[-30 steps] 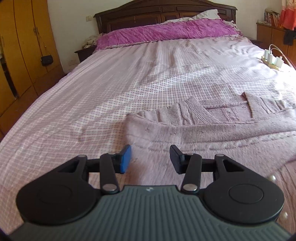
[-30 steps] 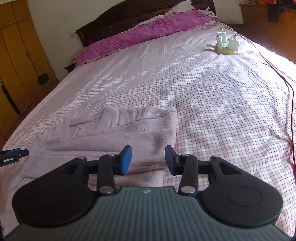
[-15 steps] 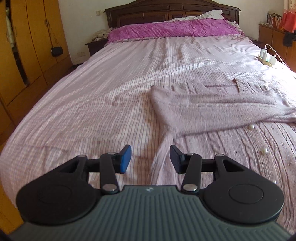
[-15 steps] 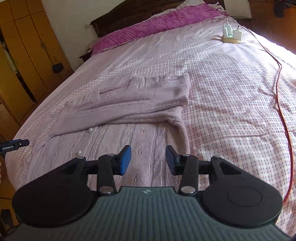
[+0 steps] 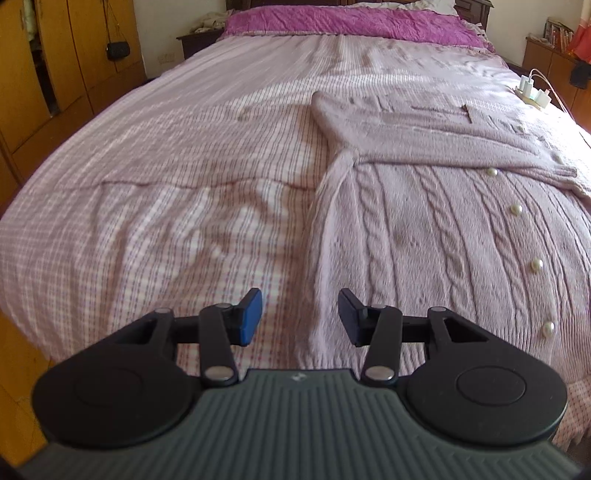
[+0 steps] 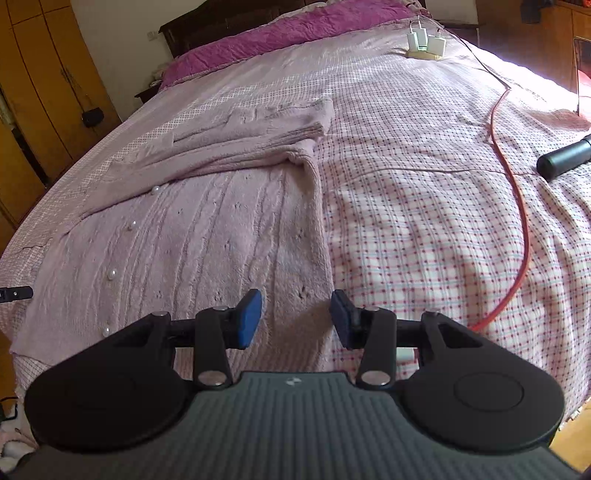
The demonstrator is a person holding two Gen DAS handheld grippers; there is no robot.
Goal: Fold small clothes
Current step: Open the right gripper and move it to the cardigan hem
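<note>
A pale pink cable-knit cardigan (image 5: 424,225) with pearl buttons (image 5: 536,264) lies flat on the checked bedsheet, its sleeves folded across the chest. In the right wrist view the cardigan (image 6: 207,243) fills the left half, hem toward me. My left gripper (image 5: 300,316) is open, hovering over the cardigan's lower left edge, nothing between its fingers. My right gripper (image 6: 295,319) is open too, above the lower right edge near the hem. The tip of the left gripper shows at the right wrist view's left border.
The bed (image 5: 166,192) stretches ahead to a magenta pillow (image 5: 347,22). A power strip with chargers (image 6: 424,44) and its red cable (image 6: 517,206) lie on the right side, beside a black cylinder (image 6: 565,158). Wooden wardrobes (image 5: 55,66) stand on the left.
Both grippers have pulled back toward the foot of the bed, from over the folded sleeves to the cardigan's hem corners. Both stayed open.
</note>
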